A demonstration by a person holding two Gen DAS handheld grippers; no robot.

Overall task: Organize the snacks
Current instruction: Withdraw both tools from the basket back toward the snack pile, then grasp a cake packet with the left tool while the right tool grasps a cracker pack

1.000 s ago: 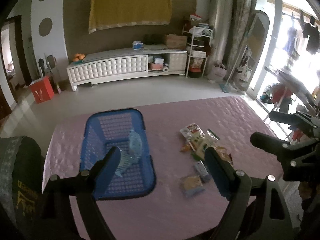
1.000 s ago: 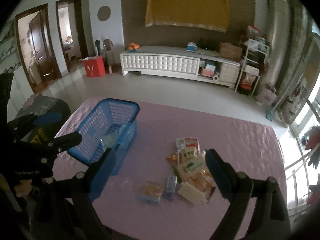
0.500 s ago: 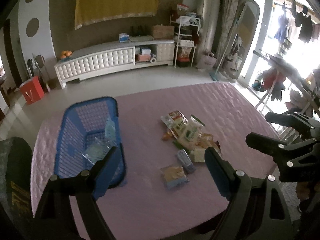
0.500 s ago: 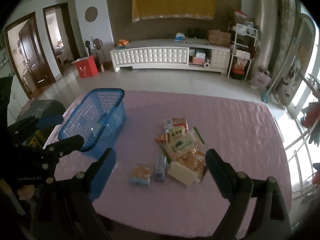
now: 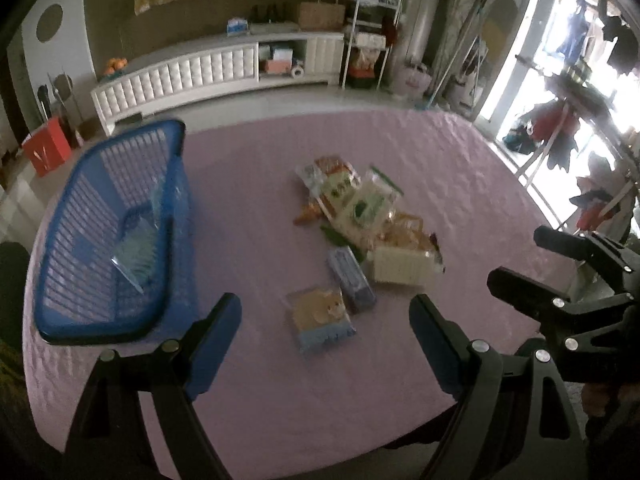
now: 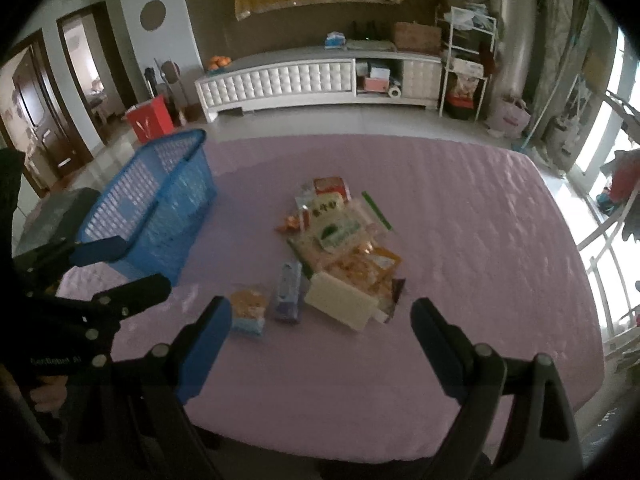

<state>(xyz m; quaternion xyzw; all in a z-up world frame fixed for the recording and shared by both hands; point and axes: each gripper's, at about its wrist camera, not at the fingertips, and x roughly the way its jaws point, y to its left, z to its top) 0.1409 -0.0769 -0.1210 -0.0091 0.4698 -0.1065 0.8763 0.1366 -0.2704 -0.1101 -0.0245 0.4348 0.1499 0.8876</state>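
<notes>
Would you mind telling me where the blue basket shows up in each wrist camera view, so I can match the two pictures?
Left wrist view: the blue basket is at the left edge, on the pink tablecloth.
Right wrist view: the blue basket is at upper left, beyond the left gripper.
Shared landmark: the pile of snack packets lies to the basket's right in both views.

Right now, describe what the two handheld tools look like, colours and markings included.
Both match: the left tool and the right tool are black angular frames with silver round rivets at the joints, each ending in two flat blue finger pads. Seen from the right wrist view, the left tool's black body carries small white lettering, too blurred to read. No cables show.
</notes>
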